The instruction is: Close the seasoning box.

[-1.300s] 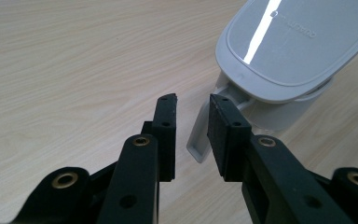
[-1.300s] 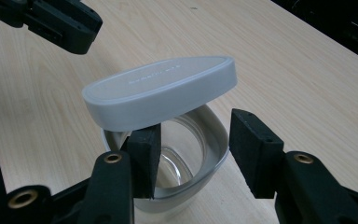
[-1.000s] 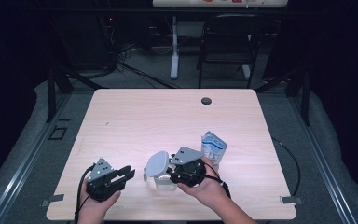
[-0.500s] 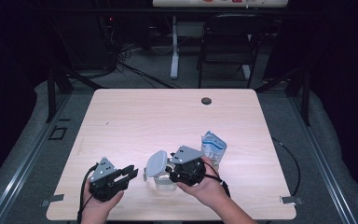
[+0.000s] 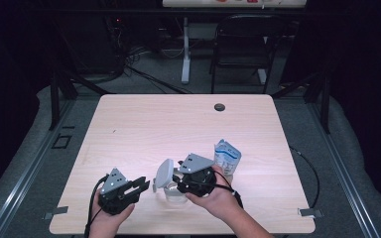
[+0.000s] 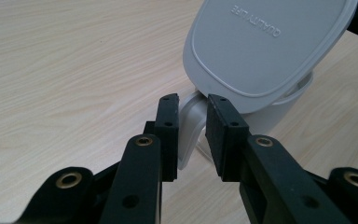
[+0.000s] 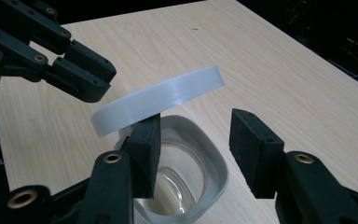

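Note:
A clear tub with a white hinged lid stands near the table's front edge, its lid tipped up and open. My left gripper reaches in from the left. In the left gripper view its pads pinch the white hinge strap under the lid. My right gripper hovers open over the tub; one pad sits above the tub's opening and the other outside its rim. The lid slants above them, and the left gripper's jaws show beyond it at the upper left.
A blue and white pouch stands just right of the right hand. A small dark round hole lies near the table's far edge. The wooden tabletop stretches bare behind the tub. A chair and cables sit past the table.
My left gripper has edged right toward the lid's hinge, and its jaws have narrowed a little. The right gripper and the tub stay put.

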`<state>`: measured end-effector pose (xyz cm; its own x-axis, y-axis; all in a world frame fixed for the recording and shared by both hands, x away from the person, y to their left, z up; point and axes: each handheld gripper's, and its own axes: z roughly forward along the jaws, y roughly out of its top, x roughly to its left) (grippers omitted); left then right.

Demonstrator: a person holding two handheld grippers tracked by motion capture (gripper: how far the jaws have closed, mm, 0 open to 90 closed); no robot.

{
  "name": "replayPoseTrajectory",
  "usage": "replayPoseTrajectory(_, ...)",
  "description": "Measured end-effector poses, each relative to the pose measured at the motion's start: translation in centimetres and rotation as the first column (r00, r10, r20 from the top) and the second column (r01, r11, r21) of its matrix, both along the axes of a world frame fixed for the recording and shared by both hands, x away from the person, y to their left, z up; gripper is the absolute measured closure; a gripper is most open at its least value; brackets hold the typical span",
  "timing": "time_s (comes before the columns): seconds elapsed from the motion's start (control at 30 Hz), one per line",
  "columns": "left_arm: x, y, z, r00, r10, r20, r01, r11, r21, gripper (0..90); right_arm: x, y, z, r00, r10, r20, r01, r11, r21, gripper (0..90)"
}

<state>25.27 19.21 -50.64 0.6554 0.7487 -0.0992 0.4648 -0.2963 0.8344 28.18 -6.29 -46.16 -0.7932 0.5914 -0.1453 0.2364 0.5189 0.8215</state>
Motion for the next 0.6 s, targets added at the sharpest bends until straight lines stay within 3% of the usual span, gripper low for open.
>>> replayPoseTrajectory(0.6,0.0,0.9,-1.0,0.9998,0.009,-0.020,-0.009,0.9999,0.006,72.7,-0.1,2.0,1.2,0.9991,0.038,0.020,-0.038,0.9992,0.015,52.6)
